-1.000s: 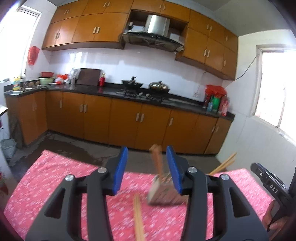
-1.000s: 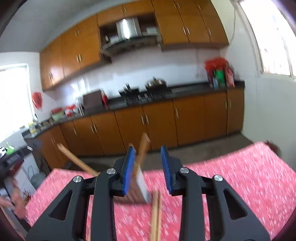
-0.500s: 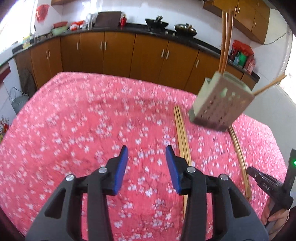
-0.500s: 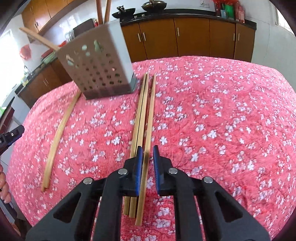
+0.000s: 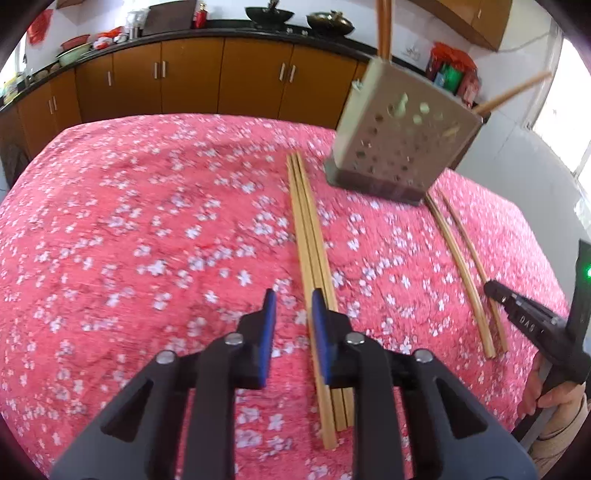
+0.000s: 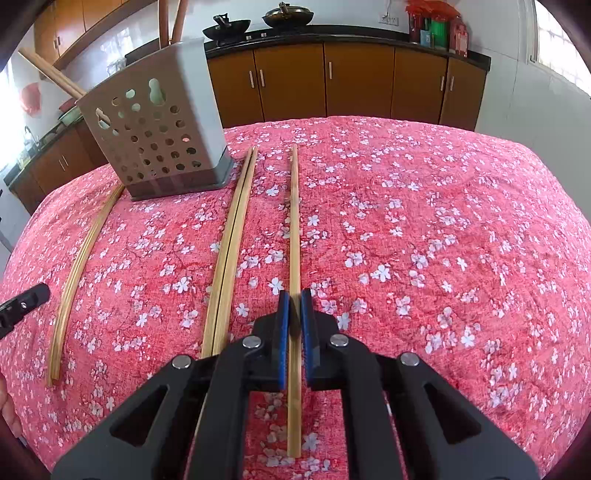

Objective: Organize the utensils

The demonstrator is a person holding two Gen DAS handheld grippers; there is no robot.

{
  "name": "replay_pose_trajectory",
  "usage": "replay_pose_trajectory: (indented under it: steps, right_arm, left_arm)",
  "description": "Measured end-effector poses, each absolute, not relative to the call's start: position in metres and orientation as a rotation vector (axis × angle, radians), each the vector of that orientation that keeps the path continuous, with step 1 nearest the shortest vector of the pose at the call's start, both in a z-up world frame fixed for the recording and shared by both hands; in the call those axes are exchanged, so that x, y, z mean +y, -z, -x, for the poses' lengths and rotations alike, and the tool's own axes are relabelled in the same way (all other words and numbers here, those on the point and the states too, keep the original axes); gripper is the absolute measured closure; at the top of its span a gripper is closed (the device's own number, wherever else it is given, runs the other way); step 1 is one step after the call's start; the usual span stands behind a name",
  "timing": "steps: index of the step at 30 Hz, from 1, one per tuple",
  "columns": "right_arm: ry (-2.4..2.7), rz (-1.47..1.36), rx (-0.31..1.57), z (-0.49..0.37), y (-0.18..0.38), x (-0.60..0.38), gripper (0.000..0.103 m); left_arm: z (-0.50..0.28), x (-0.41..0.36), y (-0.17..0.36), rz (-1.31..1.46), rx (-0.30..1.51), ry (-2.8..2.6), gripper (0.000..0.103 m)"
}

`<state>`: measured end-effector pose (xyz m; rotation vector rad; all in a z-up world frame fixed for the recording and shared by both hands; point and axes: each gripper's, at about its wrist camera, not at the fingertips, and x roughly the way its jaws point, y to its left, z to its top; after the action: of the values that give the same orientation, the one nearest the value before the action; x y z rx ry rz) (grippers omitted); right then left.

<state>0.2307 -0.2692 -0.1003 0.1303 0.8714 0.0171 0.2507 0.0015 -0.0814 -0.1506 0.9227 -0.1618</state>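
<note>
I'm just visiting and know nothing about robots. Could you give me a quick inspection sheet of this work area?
Surface: red floral tablecloth, wrinkled.
Job's things: perforated utensil holder with chopsticks standing in it; single chopstick, middle pair and far pair lying flat on the cloth.
Clutter: nothing seen.
Grippers: left gripper open, holding nothing; right gripper narrowly astride the single chopstick, contact unclear.
Cables: nothing seen.
Surroundings: brown kitchen cabinets, woks on the dark counter.
</note>
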Motion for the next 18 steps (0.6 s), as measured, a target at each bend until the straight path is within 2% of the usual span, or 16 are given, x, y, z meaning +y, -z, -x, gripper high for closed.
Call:
replay_pose_trajectory:
  steps: [3,15,18]
  right_arm:
    - [-0.022,-0.138,0.872,-0.231,0.1,-0.27,0.095]
    - [-0.023,-0.112,0.869,-0.231,0.1,-0.267,0.095]
    - [-0.029,-0.116,0.869,-0.231,0.1,-0.268,0.095]
  left_arm:
    - [-0.253,-0.005,0.088,0.128,0.938,0.159,0.087]
    - [-0.252,-0.024,0.091,0.034,0.929,0.138,0.087]
    - [-0.254,-0.014,0.091,0.099,0.935,0.155,0.088]
